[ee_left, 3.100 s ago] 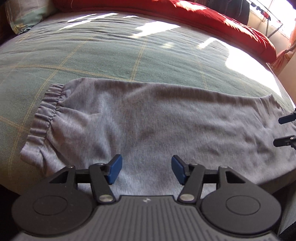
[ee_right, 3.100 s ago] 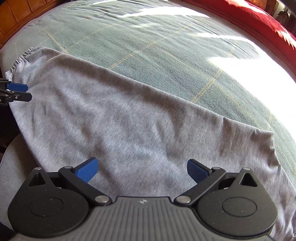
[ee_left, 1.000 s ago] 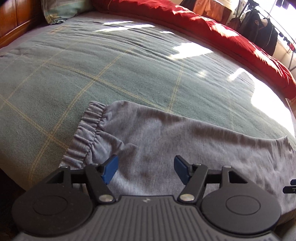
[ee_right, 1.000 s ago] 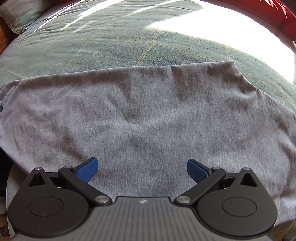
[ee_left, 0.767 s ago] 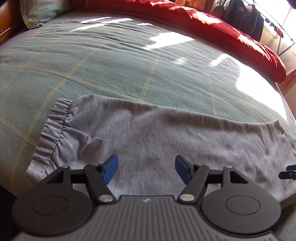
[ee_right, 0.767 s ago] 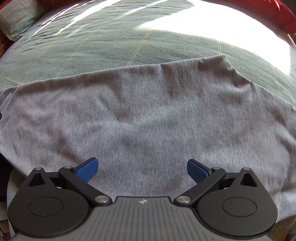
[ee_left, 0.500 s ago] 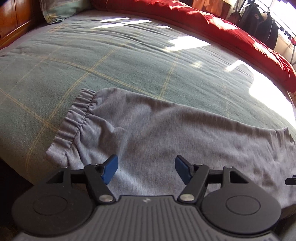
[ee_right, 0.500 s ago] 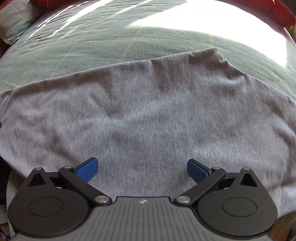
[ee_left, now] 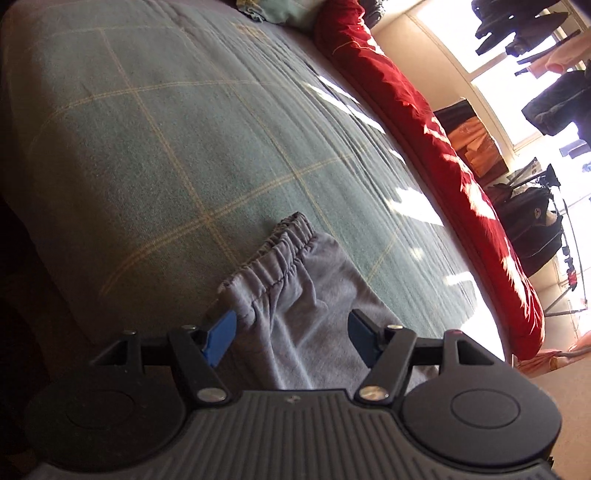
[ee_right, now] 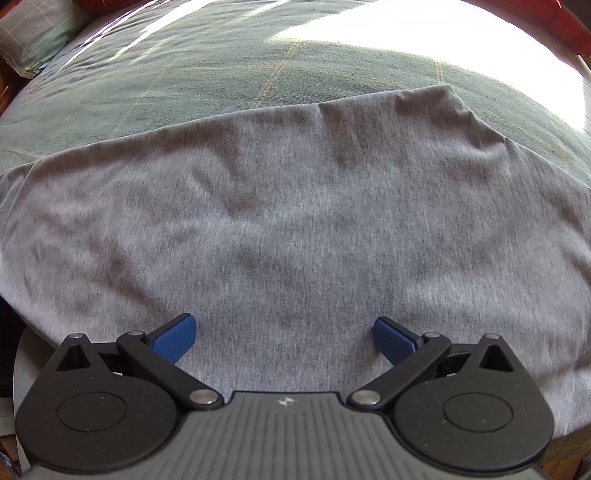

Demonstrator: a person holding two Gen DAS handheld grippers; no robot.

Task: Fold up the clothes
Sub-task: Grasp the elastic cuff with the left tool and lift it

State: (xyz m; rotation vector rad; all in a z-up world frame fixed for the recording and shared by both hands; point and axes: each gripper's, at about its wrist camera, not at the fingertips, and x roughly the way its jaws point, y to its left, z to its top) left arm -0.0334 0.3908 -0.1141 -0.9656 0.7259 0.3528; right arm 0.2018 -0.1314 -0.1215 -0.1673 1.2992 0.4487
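One grey garment (ee_right: 295, 221) lies spread flat on the bed (ee_left: 166, 147), near the bed's front edge. Its gathered elastic band (ee_left: 273, 254) shows in the left wrist view, puckered and slightly raised, with the cloth running back from it under the gripper. In the right wrist view the same garment fills most of the frame, wrinkled in shallow ridges, its far edge straight and one corner peaked at the upper right.

Two grippers are at work. The left gripper (ee_left: 290, 336) is released, its two blue pads apart; the elastic band's end sits between them, just beside the left pad, but neither pad presses it. That view is tilted. The right gripper (ee_right: 284, 338) is also released, jaws wide, hovering over the middle of the cloth with nothing clamped.

The bed carries one green checked cover and one red quilt (ee_left: 424, 122) along its far side. One pillow (ee_right: 33, 26) lies at the head. Dark clothes (ee_left: 535, 229) hang by the window.
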